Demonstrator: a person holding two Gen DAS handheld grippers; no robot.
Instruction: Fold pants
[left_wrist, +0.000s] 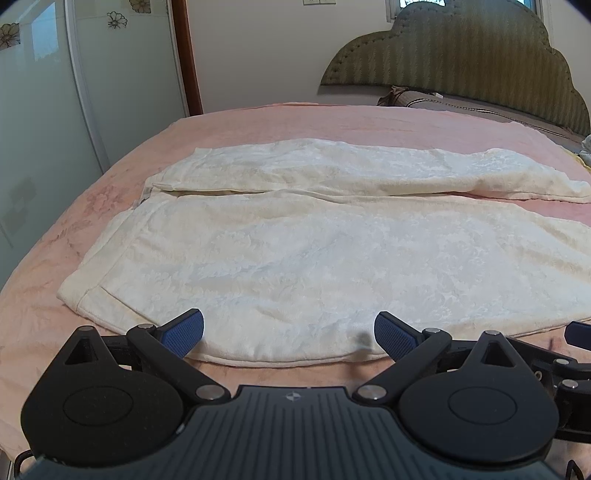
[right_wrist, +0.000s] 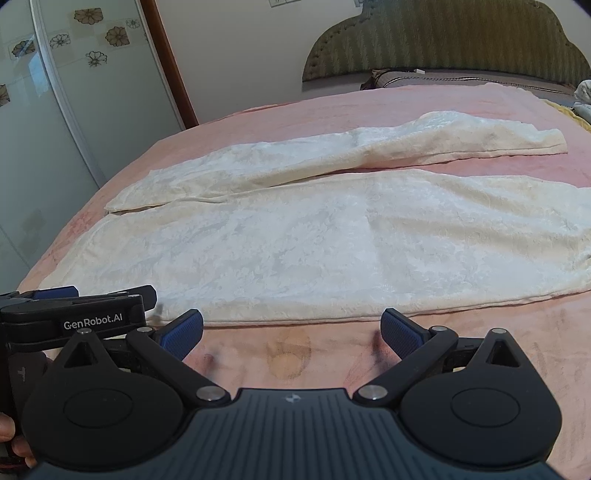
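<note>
Cream-white patterned pants (left_wrist: 314, 258) lie flat on the pink bed, waistband to the left, two legs running right; they also show in the right wrist view (right_wrist: 314, 236). My left gripper (left_wrist: 289, 334) is open, its blue pads over the near edge of the near leg, close to the waistband end. My right gripper (right_wrist: 291, 330) is open and empty, just short of the near leg's edge, over bare bedcover. The left gripper (right_wrist: 74, 306) shows at the left edge of the right wrist view.
The pink bedcover (left_wrist: 332, 122) spreads all around the pants. A green padded headboard (left_wrist: 461, 55) and a dark pillow (left_wrist: 443, 101) stand at the far right. A mirrored wardrobe (left_wrist: 55, 110) lines the left side. A stain (right_wrist: 290, 356) marks the cover near my right gripper.
</note>
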